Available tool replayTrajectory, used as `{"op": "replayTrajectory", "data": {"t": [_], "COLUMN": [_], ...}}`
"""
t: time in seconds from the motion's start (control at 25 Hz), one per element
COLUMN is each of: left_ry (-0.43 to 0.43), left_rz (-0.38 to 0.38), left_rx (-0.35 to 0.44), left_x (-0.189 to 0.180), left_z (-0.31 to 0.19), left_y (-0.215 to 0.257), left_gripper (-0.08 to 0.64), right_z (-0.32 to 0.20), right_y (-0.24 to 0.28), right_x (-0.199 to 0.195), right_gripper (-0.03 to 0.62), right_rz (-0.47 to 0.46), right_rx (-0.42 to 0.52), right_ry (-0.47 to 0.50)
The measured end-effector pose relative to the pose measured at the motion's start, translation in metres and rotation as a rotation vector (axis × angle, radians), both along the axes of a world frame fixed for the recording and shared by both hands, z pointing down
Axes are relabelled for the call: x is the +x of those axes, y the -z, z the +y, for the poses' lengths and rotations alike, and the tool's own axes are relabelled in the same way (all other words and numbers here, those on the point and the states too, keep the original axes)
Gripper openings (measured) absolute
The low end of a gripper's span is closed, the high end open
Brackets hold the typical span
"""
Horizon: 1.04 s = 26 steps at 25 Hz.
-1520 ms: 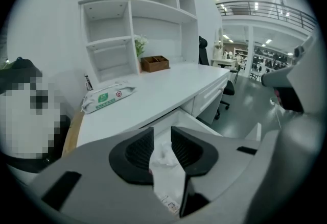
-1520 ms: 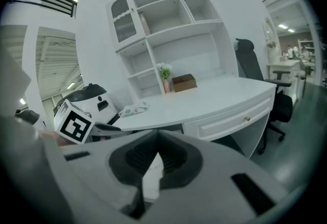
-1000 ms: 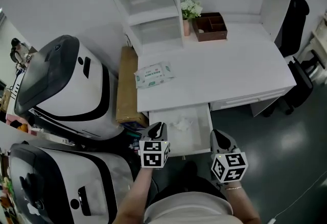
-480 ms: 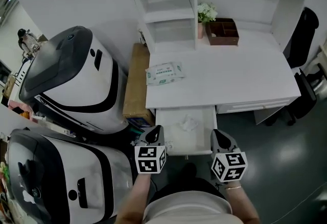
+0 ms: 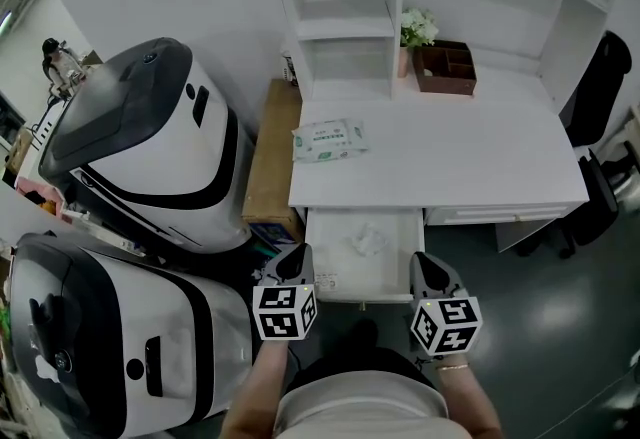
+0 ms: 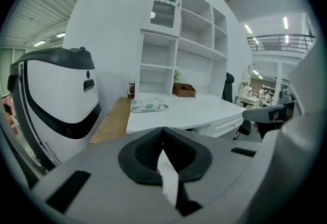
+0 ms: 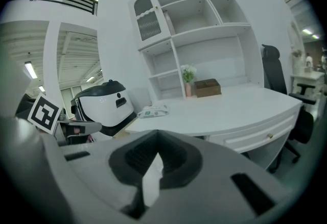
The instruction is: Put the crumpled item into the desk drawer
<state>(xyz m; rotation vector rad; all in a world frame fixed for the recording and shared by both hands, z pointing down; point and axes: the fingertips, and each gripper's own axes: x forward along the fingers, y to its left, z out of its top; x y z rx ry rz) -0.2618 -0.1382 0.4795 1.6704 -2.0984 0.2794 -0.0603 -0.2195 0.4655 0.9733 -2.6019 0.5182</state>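
A person is standing at a white desk, looking down and holding a gripper in each hand. The drawer point(image 5: 330, 227) under the tabletop point(image 5: 450, 157) is standing pulled out toward them. The crumpled item point(image 5: 367, 241), a small white wad, is lying inside the drawer near its middle, apart from both grippers. The left gripper point(image 5: 294, 262) is hovering just in front of the drawer's left front corner, and the right gripper point(image 5: 427, 272) is hovering just off its right front corner. Both sets of fingers point(image 6: 143, 154) are pressing together, closed on nothing; each gripper view is showing the dark pads meeting at their tips. A wipes pack point(image 5: 330, 139) is lying on the tabletop, well away from the grippers. Judging by this, the main step is looking done: the item is sitting in the drawer. What is probably remaining is pushing the drawer shut, and neither gripper is touching its front yet, as far as can be told.
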Motion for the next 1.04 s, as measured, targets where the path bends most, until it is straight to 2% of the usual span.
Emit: {"op": "replayTrajectory", "data": {"t": [0.52,1.04], "left_ry": [0.025,0.042], "left_rz": [0.031,0.025], "left_rx": [0.001,0.008], "left_x": [0.0016,-0.0002], "left_z": [0.0032,0.0013], "left_y": [-0.0015,0.0028], "left_gripper": [-0.006,-0.006], "right_z": [-0.0003,-0.0063], "right_y": [0.0002,0.003], "right_x": [0.001,0.0022], "right_gripper": [0.002,0.002], "right_rz": [-0.008,-0.017], "right_rx": [-0.003,0.007], "right_ry": [0.026,0.027]}}
